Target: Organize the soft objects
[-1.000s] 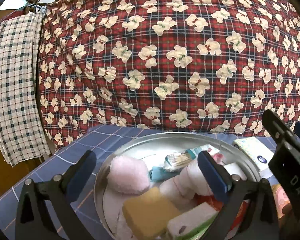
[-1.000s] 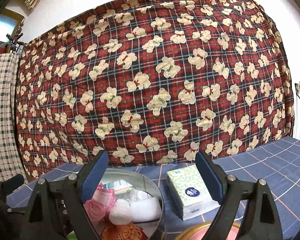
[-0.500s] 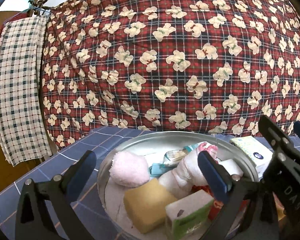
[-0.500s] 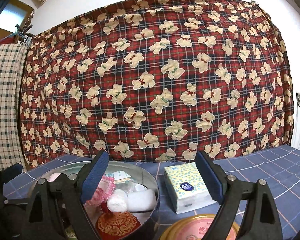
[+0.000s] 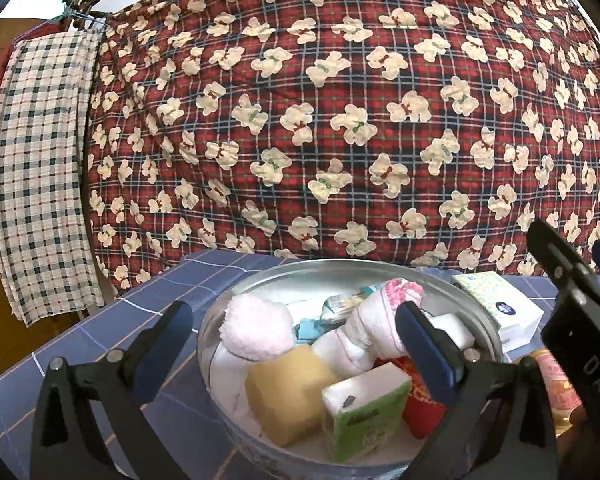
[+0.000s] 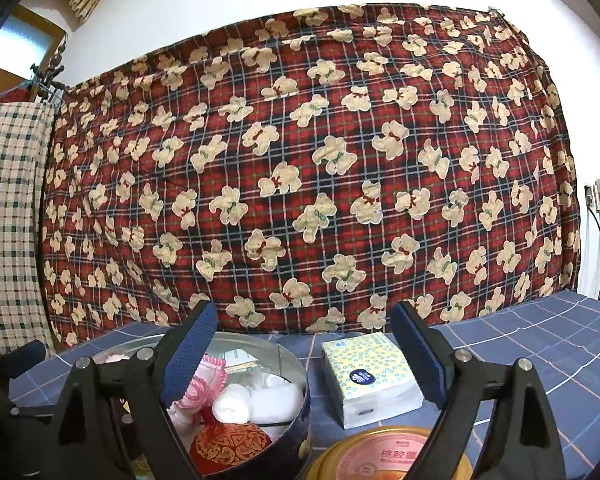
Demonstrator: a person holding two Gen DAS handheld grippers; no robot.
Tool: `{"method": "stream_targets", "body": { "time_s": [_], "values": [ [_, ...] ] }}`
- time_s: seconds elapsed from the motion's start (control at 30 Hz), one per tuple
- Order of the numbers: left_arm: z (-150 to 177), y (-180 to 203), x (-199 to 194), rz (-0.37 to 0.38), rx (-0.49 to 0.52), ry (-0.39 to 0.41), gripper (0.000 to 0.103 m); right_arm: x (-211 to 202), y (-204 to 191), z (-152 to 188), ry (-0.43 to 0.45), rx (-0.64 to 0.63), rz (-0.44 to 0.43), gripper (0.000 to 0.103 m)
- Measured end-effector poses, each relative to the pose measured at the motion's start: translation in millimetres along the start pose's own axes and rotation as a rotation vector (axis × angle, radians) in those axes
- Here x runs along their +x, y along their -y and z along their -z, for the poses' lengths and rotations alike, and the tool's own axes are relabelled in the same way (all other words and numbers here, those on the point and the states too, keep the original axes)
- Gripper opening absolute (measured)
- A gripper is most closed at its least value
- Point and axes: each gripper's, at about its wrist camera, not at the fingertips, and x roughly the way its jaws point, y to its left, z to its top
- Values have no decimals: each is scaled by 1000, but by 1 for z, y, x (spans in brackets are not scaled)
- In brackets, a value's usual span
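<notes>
A round metal tin (image 5: 488, 332) stands on the blue checked tablecloth and holds soft things: a pink fluffy ball (image 5: 258, 332), a yellow sponge (image 5: 292, 392), a green-and-white tissue pack (image 5: 364, 412), a rolled white towel with pink trim (image 5: 364, 336) and a red patterned pouch (image 6: 232, 446). My left gripper (image 5: 292, 316) hangs open just before and above the tin, with nothing between its pads. My right gripper (image 6: 304, 316) is open and empty too, to the right of the tin (image 6: 296, 364). A dotted tissue packet (image 6: 370, 376) lies in front of it.
A gold-rimmed round tin with a pink label (image 6: 388, 456) sits close under the right gripper. A red plaid blanket with bears (image 6: 300, 168) hangs behind the table. A checked cloth (image 5: 36, 176) hangs at the left. Cables and a socket (image 6: 598, 196) are on the right wall.
Both grippers have drawn back a little from the tin, so more of its contents and the gold-rimmed tin show now. Both stay open.
</notes>
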Motion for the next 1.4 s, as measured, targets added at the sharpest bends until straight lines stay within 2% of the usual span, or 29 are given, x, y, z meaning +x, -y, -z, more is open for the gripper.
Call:
{"method": "stream_targets", "body": {
  "time_s": [1.4],
  "values": [
    [7, 6, -18, -8, 10, -1, 103, -14, 2, 2, 11, -6, -1, 91]
  ]
}}
